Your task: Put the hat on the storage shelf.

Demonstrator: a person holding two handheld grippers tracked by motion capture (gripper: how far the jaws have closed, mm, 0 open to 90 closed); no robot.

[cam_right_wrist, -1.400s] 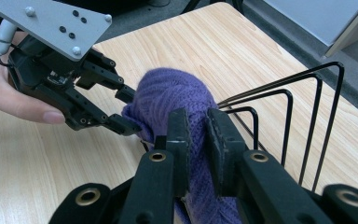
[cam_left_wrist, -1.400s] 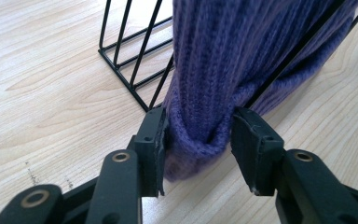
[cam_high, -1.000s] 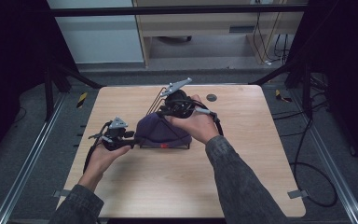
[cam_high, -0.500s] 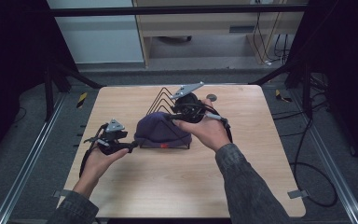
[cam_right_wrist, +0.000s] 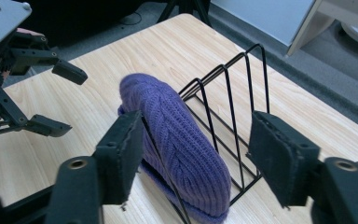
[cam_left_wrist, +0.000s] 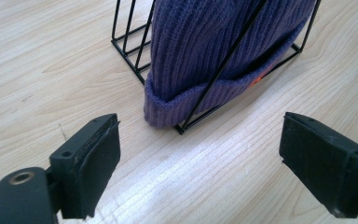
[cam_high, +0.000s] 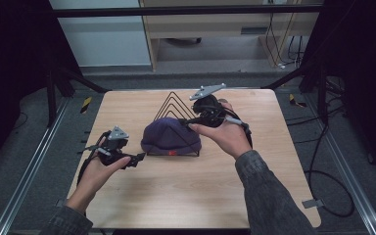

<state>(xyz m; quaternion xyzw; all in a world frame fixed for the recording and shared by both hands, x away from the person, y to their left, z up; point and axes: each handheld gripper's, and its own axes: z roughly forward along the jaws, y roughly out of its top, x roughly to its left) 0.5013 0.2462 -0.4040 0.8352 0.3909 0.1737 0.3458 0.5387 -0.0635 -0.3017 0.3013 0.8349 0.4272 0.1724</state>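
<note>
- As far as the pictures show, the purple hat (cam_high: 170,138) already sits in the front slot of the wire rack (cam_high: 175,105), so the placing looks done.
- Left gripper (cam_high: 136,159): jaws have just been opening, nothing between them; the hat lies just ahead.
- Right gripper (cam_high: 188,122): jaws also just opening, pads off the hat below it.
- What is left, I judge: drawing both hands clear.

Dim, dark-edged high view; brighter, sharp close views, soft overhead glare.

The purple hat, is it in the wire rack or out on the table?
In. The purple hat stands on edge between the black wires of the wire rack, its cuff poking out the end.
</note>
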